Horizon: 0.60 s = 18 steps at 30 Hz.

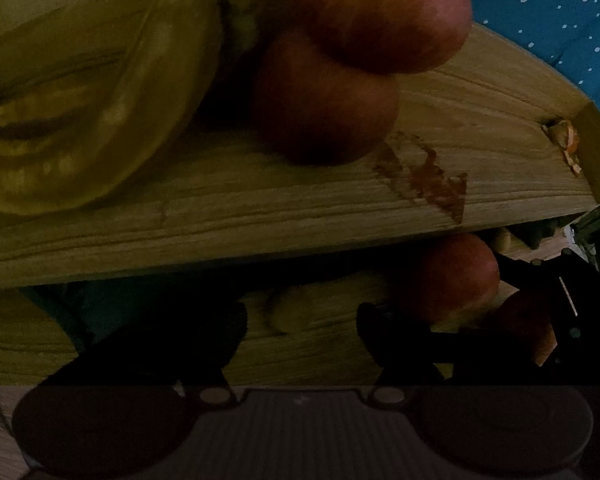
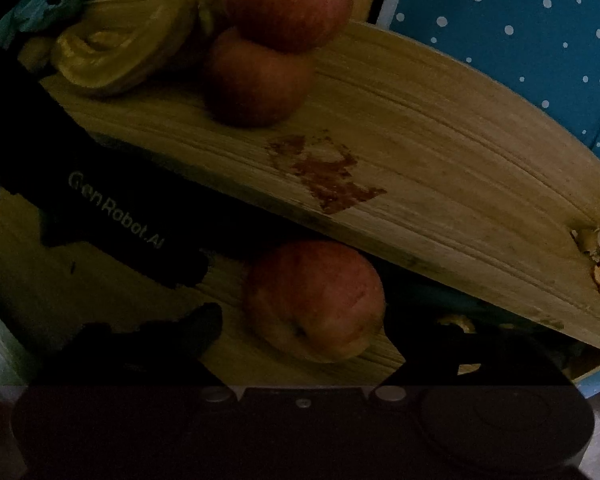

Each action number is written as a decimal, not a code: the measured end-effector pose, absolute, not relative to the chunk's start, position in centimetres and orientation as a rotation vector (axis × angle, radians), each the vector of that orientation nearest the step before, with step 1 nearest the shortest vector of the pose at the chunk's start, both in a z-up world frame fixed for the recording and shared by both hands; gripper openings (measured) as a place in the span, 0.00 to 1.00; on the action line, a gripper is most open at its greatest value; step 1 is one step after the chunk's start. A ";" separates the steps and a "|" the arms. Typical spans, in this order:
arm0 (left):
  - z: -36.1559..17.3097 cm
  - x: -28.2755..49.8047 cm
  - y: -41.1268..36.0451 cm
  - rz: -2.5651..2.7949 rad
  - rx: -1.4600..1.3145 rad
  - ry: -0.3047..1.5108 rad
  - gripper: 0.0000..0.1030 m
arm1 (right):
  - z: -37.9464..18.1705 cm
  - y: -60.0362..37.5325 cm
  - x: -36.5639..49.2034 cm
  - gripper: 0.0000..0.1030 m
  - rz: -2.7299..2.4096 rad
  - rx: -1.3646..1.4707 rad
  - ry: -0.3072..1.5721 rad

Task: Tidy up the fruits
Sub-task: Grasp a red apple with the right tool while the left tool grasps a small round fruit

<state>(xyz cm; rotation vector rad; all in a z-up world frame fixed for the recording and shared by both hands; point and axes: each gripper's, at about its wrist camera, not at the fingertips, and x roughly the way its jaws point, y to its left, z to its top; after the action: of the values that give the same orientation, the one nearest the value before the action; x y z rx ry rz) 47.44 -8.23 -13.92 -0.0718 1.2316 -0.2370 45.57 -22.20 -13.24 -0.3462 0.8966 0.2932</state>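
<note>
Left wrist view: it is dim. My left gripper (image 1: 302, 340) sits at the bottom centre, its two dark fingers (image 1: 204, 340) spread apart with only bare wood between them, so it is released and holds nothing. Across the middle of the frame runs a wooden shelf (image 1: 260, 208), pale and grained, with a reddish stain (image 1: 424, 176) right of centre and a chipped orange patch (image 1: 564, 140) at its right end. On the shelf, upper centre, two apples are stacked: the top apple (image 1: 380, 12) is large, red with a paler pinkish flank, and rests touching the lower apple (image 1: 324, 100), which is darker red and round. At the left lie yellow bananas (image 1: 80, 120), curved and ribbed, just beside the lower apple. Below the shelf edge, lower right, a third apple (image 1: 448, 276) shows, red, partly hidden by my right gripper (image 1: 540, 320), whose state I cannot tell here. A blue dotted cloth (image 1: 548, 12) fills the upper right.

Right wrist view: the third apple (image 2: 316, 300) lies at lower centre on the lower board (image 2: 100, 320), red with a yellowish underside and a dimple facing down and left. My right gripper (image 2: 312, 344) has its fingers (image 2: 180, 336) set wide on either side of that apple; whether they touch it I cannot tell. The shelf (image 2: 440, 200) slants from upper left to lower right, with the stain (image 2: 324, 172) in the middle. The two stacked apples (image 2: 272, 40) and the bananas (image 2: 112, 56) sit at the upper left. My left gripper (image 2: 120, 216), black and lettered, lies at the left.
</note>
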 end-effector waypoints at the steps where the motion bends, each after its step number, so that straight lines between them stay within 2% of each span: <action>1: -14.0 47.4 -8.2 -0.237 -0.074 1.234 0.58 | -13.3 -22.2 45.7 0.84 0.293 -0.342 0.898; 4: -14.3 47.6 -7.8 -0.239 -0.079 1.239 0.52 | -13.4 -22.2 46.0 0.82 0.286 -0.332 0.904; 11: -14.8 47.8 -8.1 -0.236 -0.084 1.242 0.44 | -14.0 -22.2 46.4 0.77 0.278 -0.298 0.920; 16: -15.2 47.9 -8.4 -0.226 -0.081 1.234 0.28 | -13.9 -22.9 47.3 0.70 0.261 -0.267 0.922; 18: -15.3 47.8 -8.4 -0.228 -0.086 1.231 0.28 | -14.0 -23.1 47.5 0.70 0.262 -0.258 0.925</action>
<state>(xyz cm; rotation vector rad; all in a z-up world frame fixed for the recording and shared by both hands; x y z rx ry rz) 47.79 -8.45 -15.33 -0.0859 1.2312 -0.2279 47.54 -23.05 -13.96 -0.2582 0.9246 0.2620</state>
